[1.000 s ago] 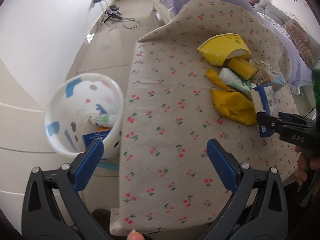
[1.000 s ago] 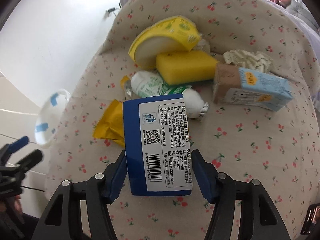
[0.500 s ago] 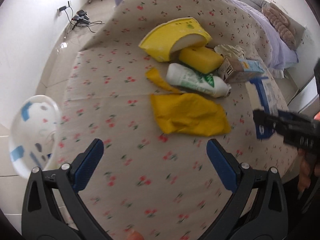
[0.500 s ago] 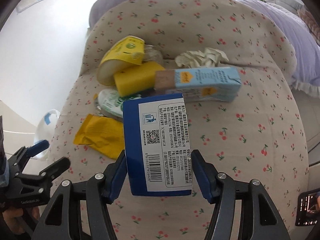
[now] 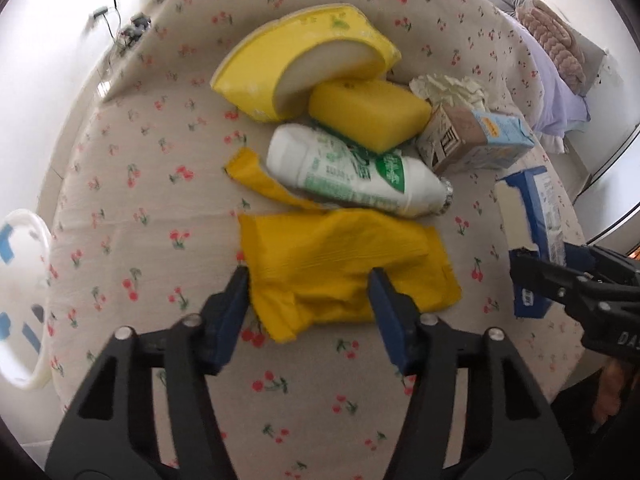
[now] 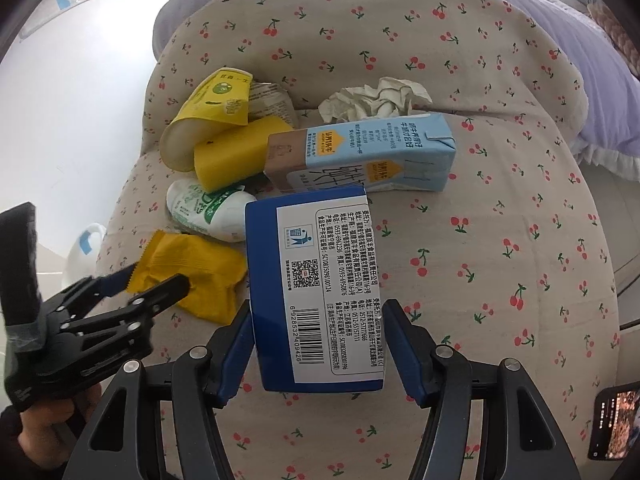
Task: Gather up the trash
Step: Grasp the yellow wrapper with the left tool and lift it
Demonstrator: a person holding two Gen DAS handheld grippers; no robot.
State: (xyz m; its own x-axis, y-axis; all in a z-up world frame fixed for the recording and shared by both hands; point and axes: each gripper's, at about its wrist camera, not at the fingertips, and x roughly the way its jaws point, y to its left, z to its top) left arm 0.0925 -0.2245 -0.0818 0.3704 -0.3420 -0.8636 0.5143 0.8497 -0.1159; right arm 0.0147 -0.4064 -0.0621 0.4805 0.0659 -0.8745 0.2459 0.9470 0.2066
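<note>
A: Yellow wrapper [image 5: 344, 264] is lying flat just in front of the milk bottle [image 5: 352, 176]. Left gripper [image 5: 308, 304] is straddling it, jaws part-open, nothing clamped.

B: Right gripper [image 6: 316, 344] is pinching the blue box [image 6: 316, 292].

A: Risk: thin, slippery film sliding out or bunching as the jaws are closing.

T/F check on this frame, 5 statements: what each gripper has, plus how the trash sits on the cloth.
1. The right gripper is shut on the blue box. True.
2. The left gripper straddles the yellow wrapper, jaws open. True.
3. The white bottle stands upright. False: it lies on its side.
4. The milk carton sits in the white bin. False: it lies on the cherry-print cloth.
5. The yellow sponge is beside the bottle. True.
</note>
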